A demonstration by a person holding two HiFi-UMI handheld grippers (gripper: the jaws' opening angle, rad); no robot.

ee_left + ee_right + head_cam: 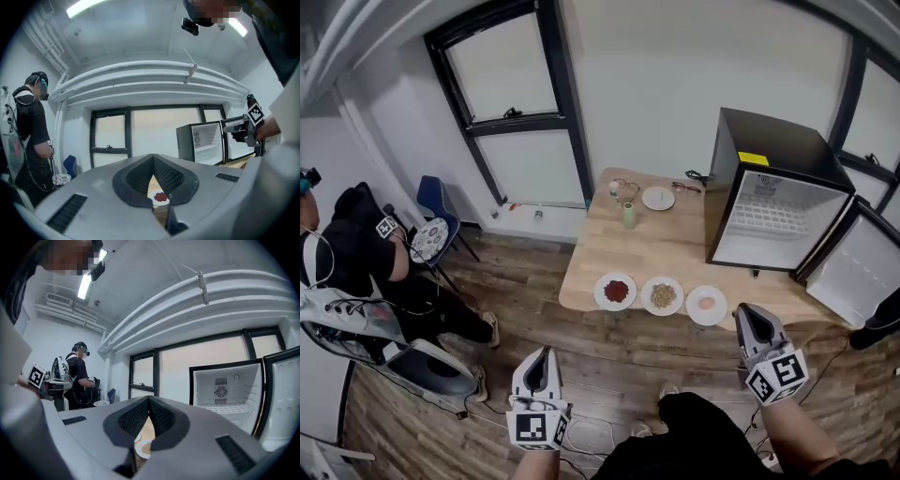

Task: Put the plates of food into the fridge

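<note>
Approach step; no plate lifted yet. Left tool (546, 356) and right tool (748, 313) both have jaws together and hold nothing. Three plates (663, 296) sit in a row at the near edge of the desk (675, 248). The open fridge (778, 220) is at 2 o'clock from them. Next, probably: open the jaws and grip a rim.

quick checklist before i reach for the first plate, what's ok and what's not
1. Fridge open: ok. The black mini fridge has its door swung wide.
2. Shelf room: ok. Its white wire shelf looks bare.
3. Plates findable: ok. The round white plate of red food, the plate of tan grains and the plate with a pink piece sit in a row at the light wooden table's near edge.
4. Jaws ready: not ok. The left gripper and right gripper are both shut and empty.
5. Grippers at a plate: not ok. Both are short of the table.
</note>
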